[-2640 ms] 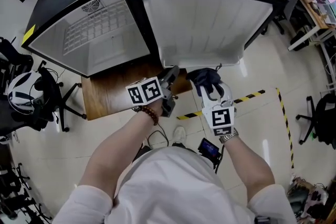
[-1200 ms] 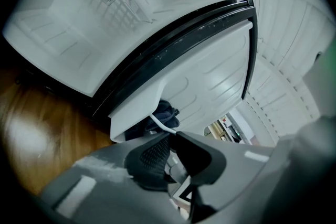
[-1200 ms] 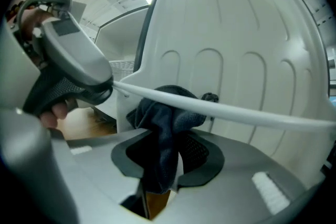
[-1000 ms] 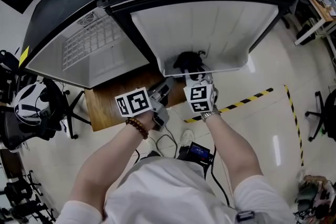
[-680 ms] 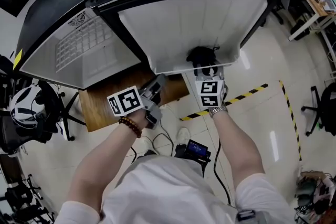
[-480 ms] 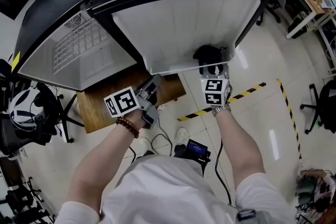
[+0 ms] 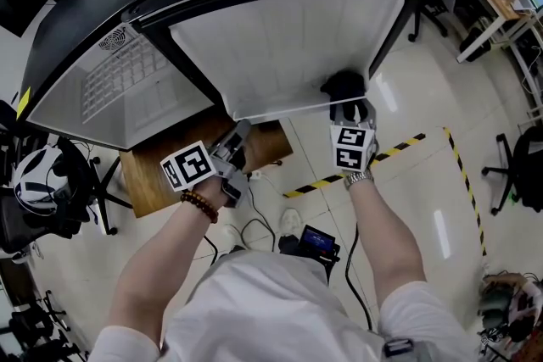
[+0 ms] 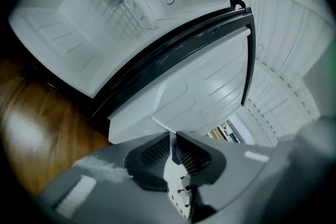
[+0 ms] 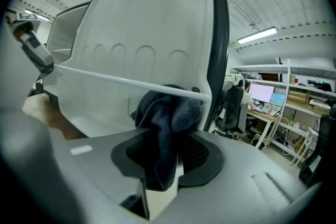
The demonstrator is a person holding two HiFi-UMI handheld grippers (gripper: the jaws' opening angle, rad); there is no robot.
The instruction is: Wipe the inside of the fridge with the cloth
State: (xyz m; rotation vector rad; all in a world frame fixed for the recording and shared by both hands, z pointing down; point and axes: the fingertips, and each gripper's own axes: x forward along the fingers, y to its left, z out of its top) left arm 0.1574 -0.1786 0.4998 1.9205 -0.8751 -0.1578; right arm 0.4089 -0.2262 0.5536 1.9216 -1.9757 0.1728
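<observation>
The small fridge stands open: its white inside [image 7: 127, 85] [image 8: 79, 23] is at the left, and its door's white inner liner [image 7: 280, 42] [image 9: 142, 34] is in the middle. My right gripper [image 7: 348, 108] [image 9: 168, 157] is shut on a dark blue cloth [image 7: 345, 86] [image 9: 169, 118]. The cloth is pressed at the right end of the door's lower shelf, against the white rail [image 9: 131, 83]. My left gripper [image 7: 236, 142] [image 8: 174, 152] hangs in front of the door's lower left corner, jaws shut with nothing between them.
A wooden table [image 7: 165, 174] [image 8: 31, 128] sits under the fridge's front. Yellow-black tape [image 7: 399, 150] crosses the tiled floor to the right. A helmet [image 7: 34, 174] rests at the far left. Desks and office chairs [image 9: 236, 107] stand beyond the door's black edge.
My right gripper has slid the cloth rightward along the door's lower shelf, from near its middle to its right end. The left gripper has kept its place.
</observation>
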